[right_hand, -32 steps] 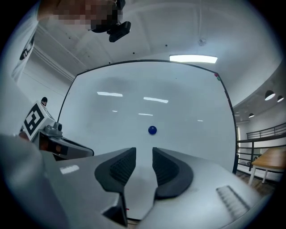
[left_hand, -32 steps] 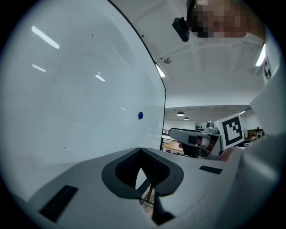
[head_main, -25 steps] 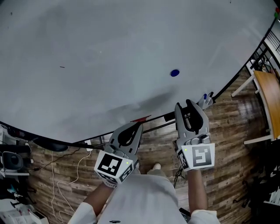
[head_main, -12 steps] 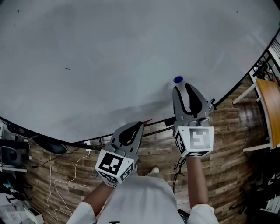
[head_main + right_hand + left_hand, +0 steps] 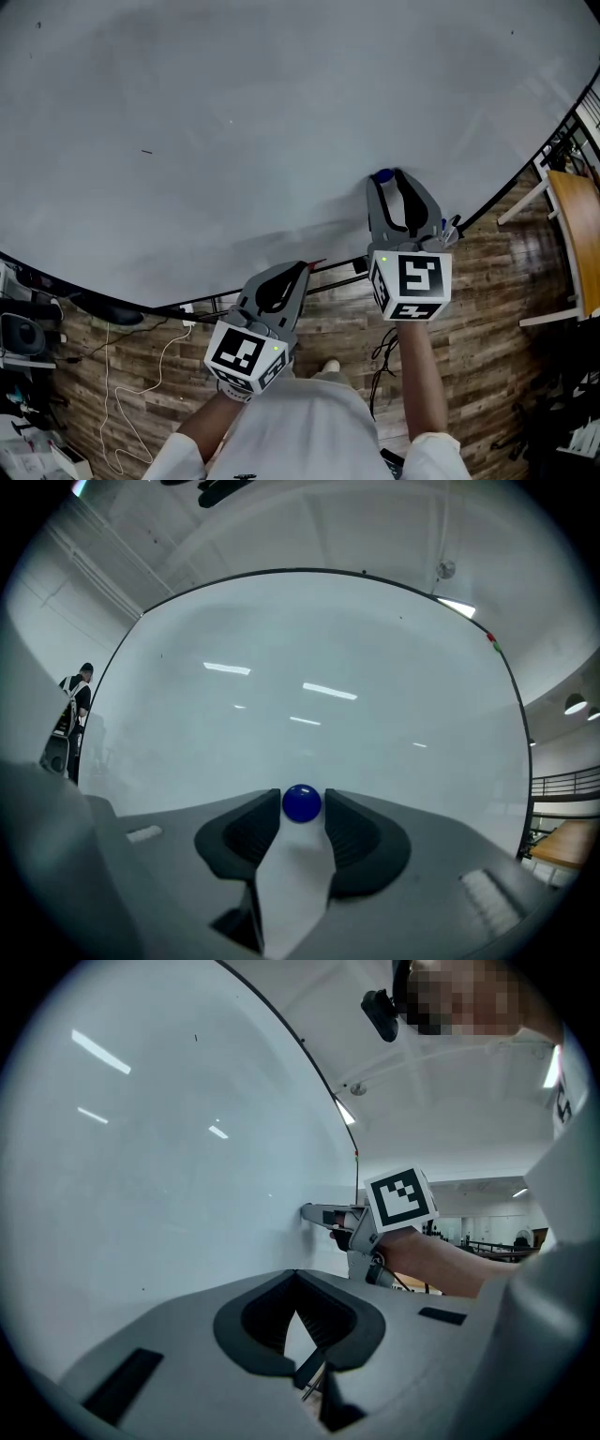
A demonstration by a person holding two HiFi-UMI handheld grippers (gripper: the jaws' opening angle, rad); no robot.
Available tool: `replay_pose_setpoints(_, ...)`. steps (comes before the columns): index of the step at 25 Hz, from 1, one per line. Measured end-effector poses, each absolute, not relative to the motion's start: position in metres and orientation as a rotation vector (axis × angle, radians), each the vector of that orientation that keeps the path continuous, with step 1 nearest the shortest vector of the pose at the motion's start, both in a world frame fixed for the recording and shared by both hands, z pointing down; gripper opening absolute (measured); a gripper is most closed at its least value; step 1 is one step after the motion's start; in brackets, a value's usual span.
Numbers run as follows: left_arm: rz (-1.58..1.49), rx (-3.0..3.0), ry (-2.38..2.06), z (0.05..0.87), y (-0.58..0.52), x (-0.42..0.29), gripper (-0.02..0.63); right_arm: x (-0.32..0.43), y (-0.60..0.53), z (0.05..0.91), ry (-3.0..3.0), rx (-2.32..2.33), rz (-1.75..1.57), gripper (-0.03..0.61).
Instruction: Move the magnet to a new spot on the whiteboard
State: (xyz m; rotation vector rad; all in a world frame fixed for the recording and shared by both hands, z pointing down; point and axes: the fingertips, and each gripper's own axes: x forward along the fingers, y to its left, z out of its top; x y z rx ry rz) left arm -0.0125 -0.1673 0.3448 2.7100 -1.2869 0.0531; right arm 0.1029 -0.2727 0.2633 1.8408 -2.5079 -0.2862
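Observation:
A small blue round magnet sticks to the big whiteboard low on its right side. My right gripper is up against the board, level, with the magnet between its two fingertips. Its jaws have just been opening and stand wide; I see no pad pressing on the magnet. My left gripper hangs lower left, off the board, its tips together and nothing in them. The left gripper view shows the right gripper touching the board.
A tray rail along the board's lower edge carries markers and a red item. A wooden table stands at right. Cables trail over the wood floor. A person stands far left.
My right gripper has travelled up to the board and its fingertips now straddle the magnet, which has stayed where it was. The left gripper has kept still.

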Motion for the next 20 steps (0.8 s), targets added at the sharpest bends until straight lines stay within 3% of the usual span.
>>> replay_pose_setpoints(20, 0.058, 2.731, -1.243, 0.341, -0.154, -0.007, 0.006, 0.114, -0.247, 0.268, -2.501, 1.818, -0.239, 0.132)
